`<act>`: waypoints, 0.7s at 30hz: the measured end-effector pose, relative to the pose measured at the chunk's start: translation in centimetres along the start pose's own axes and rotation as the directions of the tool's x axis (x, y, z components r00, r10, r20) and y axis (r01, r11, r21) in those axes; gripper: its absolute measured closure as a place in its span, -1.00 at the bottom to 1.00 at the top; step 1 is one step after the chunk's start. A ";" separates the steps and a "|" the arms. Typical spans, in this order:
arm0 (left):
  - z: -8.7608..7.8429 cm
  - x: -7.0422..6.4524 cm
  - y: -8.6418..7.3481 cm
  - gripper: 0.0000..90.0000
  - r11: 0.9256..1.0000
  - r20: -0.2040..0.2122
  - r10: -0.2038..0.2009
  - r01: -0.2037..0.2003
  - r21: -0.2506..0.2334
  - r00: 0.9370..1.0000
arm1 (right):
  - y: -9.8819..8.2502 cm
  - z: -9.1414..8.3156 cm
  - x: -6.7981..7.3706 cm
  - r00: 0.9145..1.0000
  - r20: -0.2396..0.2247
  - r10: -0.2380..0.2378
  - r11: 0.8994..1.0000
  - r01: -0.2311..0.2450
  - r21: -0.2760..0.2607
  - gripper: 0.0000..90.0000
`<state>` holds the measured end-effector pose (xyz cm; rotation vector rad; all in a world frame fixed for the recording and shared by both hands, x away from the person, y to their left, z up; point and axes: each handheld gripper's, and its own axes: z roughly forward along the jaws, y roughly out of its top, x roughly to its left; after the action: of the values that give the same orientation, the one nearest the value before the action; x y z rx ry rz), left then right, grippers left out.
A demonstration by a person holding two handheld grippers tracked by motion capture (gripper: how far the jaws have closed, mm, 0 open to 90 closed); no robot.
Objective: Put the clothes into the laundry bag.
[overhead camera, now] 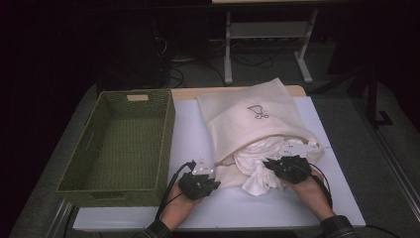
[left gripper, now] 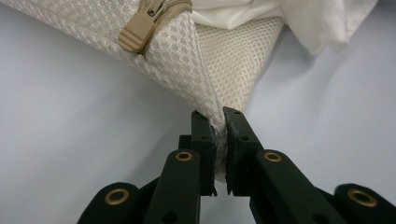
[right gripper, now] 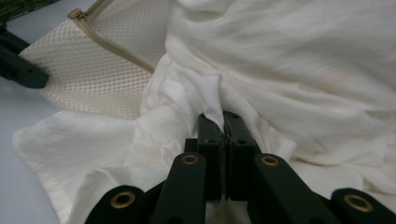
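Observation:
A cream mesh laundry bag [overhead camera: 250, 116] lies on the white table, its zippered mouth open toward me. White cloth [overhead camera: 257, 166] spills from that mouth. My left gripper [overhead camera: 204, 174] is shut on the bag's near corner [left gripper: 215, 112], close to the tan zipper pull [left gripper: 137, 33]. My right gripper [overhead camera: 285, 165] is shut on a fold of the white cloth [right gripper: 212, 100] at the bag's mouth; a pinch of fabric stands up between its jaws. In the right gripper view the mesh bag [right gripper: 88, 79] lies at the left with the other gripper's black jaw touching it.
A green woven basket [overhead camera: 163, 144] with nothing in it stands at the left of the table, close beside my left hand. Bare white tabletop [overhead camera: 188, 129] runs between basket and bag. Table legs and cables stand on the floor beyond the far edge.

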<state>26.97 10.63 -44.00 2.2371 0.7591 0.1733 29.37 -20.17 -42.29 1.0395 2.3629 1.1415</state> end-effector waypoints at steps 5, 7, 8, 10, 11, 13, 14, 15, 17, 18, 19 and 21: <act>0.0 0.1 0.0 0.85 1.000 0.002 0.002 -0.002 0.001 1.000 | 0.7 0.3 -0.3 1.000 0.014 0.001 1.000 -0.001 -0.026 0.93; 0.0 0.1 0.0 0.85 1.000 0.003 0.004 -0.004 0.003 1.000 | 1.0 0.5 -0.4 1.000 0.017 -0.003 0.999 0.004 -0.036 0.93; 0.0 0.0 0.0 0.85 1.000 0.002 0.004 -0.004 0.005 1.000 | 1.2 0.6 -0.4 1.000 0.021 -0.003 0.999 0.003 -0.038 0.93; 0.0 0.0 0.0 0.85 1.000 0.003 0.007 -0.007 0.007 1.000 | 1.5 0.8 -0.3 1.000 0.029 -0.003 0.999 0.004 -0.045 0.93; 0.1 0.0 0.0 0.85 1.000 0.003 0.007 -0.007 0.008 1.000 | 1.6 1.0 -0.3 0.999 0.032 -0.002 0.999 0.004 -0.048 0.93; 0.1 0.0 0.0 0.85 1.000 0.004 0.009 -0.009 0.009 1.000 | 1.9 1.3 -0.4 0.999 0.036 0.000 0.998 0.002 -0.056 0.93; 0.1 0.0 0.0 0.85 1.000 0.004 0.008 -0.008 0.008 1.000 | 2.0 1.4 -0.5 0.999 0.038 0.001 0.998 0.001 -0.058 0.93; 0.1 0.0 0.0 0.85 1.000 0.004 0.009 -0.009 0.008 1.000 | 2.2 1.6 -0.5 0.999 0.039 0.004 0.998 -0.002 -0.060 0.93; 0.1 0.0 0.0 0.85 1.000 0.004 0.011 -0.011 0.010 1.000 | 2.5 1.8 -0.5 0.999 0.041 0.008 0.998 -0.005 -0.069 0.93; 0.1 0.0 0.0 0.85 1.000 0.004 0.012 -0.012 0.011 1.000 | 2.7 1.9 -0.5 0.999 0.042 0.004 0.998 -0.001 -0.070 0.93; 0.1 0.0 0.0 0.85 1.000 0.004 0.013 -0.013 0.011 1.000 | 2.8 2.1 -0.4 0.999 0.044 0.000 0.997 0.003 -0.072 0.93; 0.1 0.0 0.0 0.85 1.000 0.004 0.014 -0.014 0.013 1.000 | 3.1 2.5 -0.3 0.999 0.051 0.001 0.997 0.003 -0.076 0.93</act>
<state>27.02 10.52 -44.09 2.2546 0.7443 0.1713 32.42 -17.75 -41.43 1.0290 2.2623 1.1813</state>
